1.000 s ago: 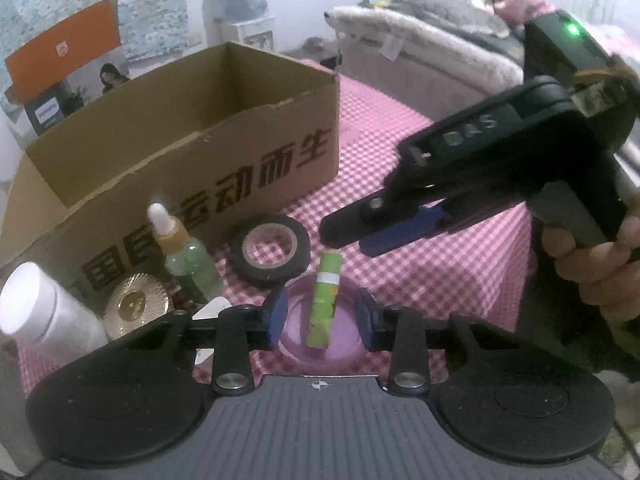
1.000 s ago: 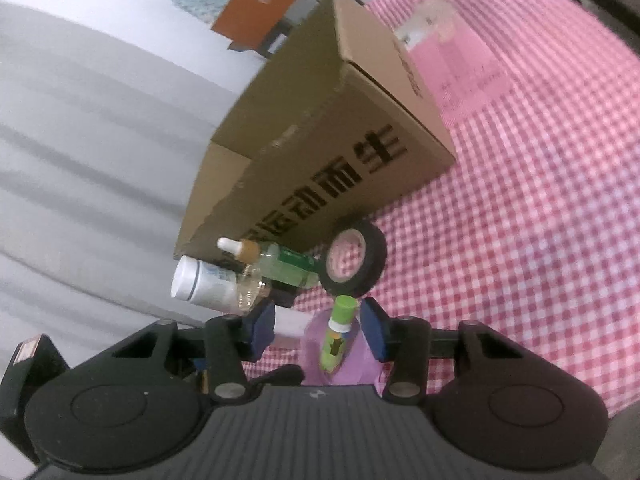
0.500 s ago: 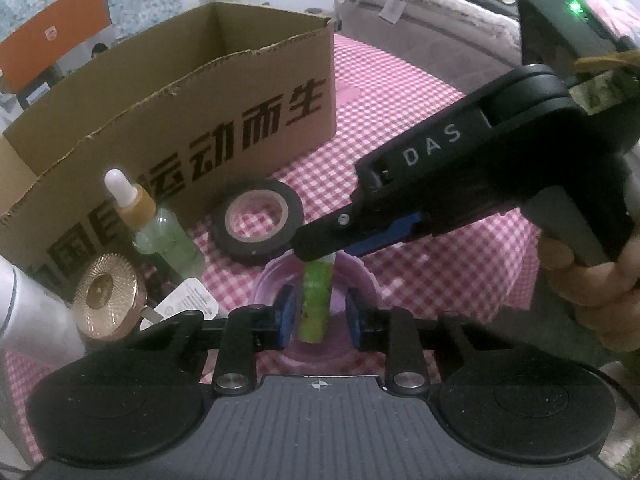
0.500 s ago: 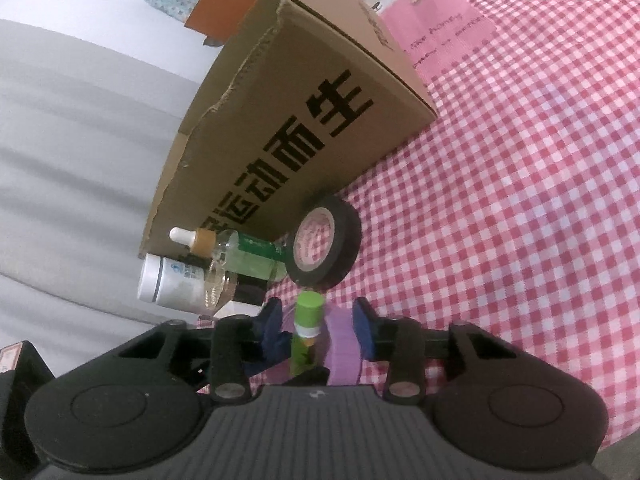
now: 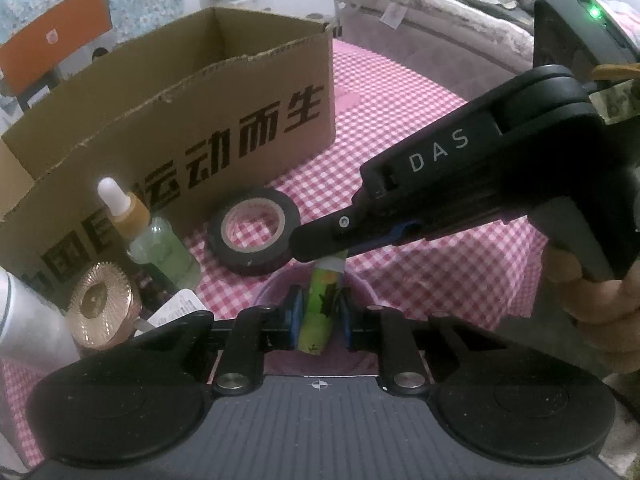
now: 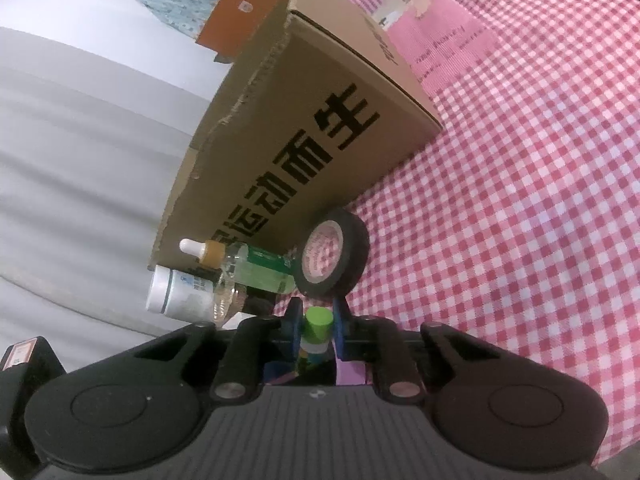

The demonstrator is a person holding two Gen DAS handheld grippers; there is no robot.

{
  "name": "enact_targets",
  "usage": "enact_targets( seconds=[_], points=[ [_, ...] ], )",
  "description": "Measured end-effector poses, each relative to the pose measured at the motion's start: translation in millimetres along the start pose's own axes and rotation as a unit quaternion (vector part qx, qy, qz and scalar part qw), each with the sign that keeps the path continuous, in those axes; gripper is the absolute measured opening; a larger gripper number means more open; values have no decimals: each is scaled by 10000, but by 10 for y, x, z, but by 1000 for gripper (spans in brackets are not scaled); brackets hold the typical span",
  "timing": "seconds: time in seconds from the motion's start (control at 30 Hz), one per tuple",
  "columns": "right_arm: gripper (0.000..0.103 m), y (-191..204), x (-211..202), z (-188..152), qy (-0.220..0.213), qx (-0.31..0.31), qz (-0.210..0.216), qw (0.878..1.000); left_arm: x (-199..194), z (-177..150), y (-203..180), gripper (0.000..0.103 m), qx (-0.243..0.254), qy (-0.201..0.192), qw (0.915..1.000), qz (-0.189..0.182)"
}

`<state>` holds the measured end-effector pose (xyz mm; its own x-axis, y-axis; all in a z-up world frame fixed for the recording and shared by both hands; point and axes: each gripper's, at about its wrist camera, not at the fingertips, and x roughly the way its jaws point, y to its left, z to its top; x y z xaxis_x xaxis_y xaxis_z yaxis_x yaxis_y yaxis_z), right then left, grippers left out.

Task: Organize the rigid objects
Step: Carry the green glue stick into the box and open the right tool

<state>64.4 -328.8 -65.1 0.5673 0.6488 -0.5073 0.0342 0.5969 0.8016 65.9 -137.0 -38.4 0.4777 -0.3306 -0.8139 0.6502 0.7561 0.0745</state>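
Your left wrist view looks steeply down along its fingers, close over the pink gingham tablecloth [image 5: 420, 128], facing the open brown cardboard box [image 5: 168, 132]. Your right wrist view sits lower and rolled — the same box [image 6: 304, 152] runs diagonally. Both share the black tape roll [image 5: 254, 236] [image 6: 332, 258], the green dropper bottle [image 5: 160, 248] [image 6: 256, 266] and the green tube [image 5: 320, 308] [image 6: 318, 320].
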Motion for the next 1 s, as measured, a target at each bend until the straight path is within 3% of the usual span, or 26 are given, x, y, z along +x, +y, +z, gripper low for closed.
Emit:
enact_targets(
  seconds=[0.3,0.63,0.83,1.0],
  points=[
    [16,235,-178,-5,-213,-266,19,9994,-216,24,-35,15,1,-330,9995,31],
    [16,812,-447,53,-699,-991,230,9923,-773,149,-19,15,-34,-1081,9938,265],
    [16,1297,-437,294,-758,-1594,432,9834,-1026,362,185,15,-282,-1416,9882,516],
    [16,1716,-191,714,-447,-1857,597,9798,-1171,636,611,15,-759,-1438,9853,516]
  ],
)
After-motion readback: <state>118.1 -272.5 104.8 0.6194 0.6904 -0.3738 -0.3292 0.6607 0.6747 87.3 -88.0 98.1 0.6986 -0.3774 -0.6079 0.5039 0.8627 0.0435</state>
